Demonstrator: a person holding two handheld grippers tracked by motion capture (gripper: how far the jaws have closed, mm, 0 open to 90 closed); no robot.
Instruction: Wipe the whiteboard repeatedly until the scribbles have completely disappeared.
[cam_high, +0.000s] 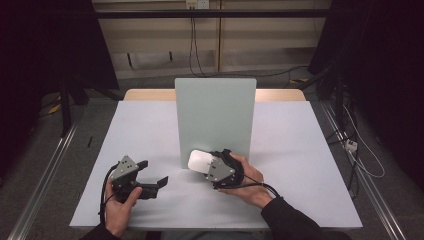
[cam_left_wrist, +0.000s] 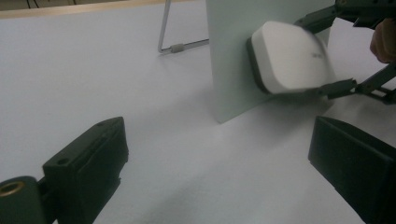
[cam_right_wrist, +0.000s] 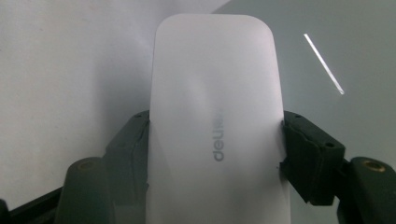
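High view: a white table (cam_high: 150, 130) stands on a grey floor with metal rails at both sides, dark curtains and trailing cables behind. A pale green board (cam_high: 215, 117) stands upright mid-table. The right gripper (cam_high: 212, 162) clamps a white whiteboard eraser (cam_high: 199, 161) against the board's lower front. The left gripper (cam_high: 152, 172) rests just left, jaws spread, holding nothing

Left gripper view: both black jaws stand wide apart over bare tabletop; the eraser (cam_left_wrist: 292, 58) presses its dark pad onto the board (cam_left_wrist: 229, 56), whose wire stand (cam_left_wrist: 177, 44) shows behind

Right gripper view: the eraser (cam_right_wrist: 215, 126), marked "deli", sits gripped between both jaws
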